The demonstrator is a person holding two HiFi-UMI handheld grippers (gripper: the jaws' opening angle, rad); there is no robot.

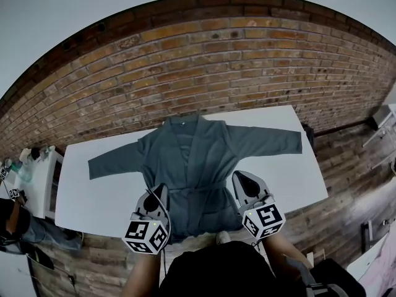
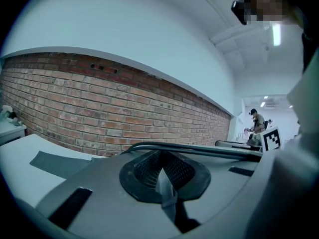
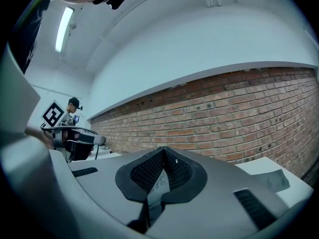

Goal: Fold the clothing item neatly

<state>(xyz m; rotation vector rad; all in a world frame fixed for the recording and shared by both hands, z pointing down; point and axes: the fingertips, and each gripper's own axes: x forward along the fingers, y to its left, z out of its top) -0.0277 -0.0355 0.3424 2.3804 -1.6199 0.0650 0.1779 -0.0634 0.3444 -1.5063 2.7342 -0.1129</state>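
robe [image 1: 192, 159] hem — corners hidden under left gripper [image 1: 158, 190], right gripper [image 1: 238, 178]

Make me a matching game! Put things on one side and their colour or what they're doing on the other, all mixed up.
Things:
1. robe
2. table
3. wall
4. left gripper

Colour or state:
A. white
B. shut on the robe's bottom edge
C. red-brown bricks
D. grey-blue, sleeves spread out

Pairs: 1-D, 2-A, 3-C, 4-B.
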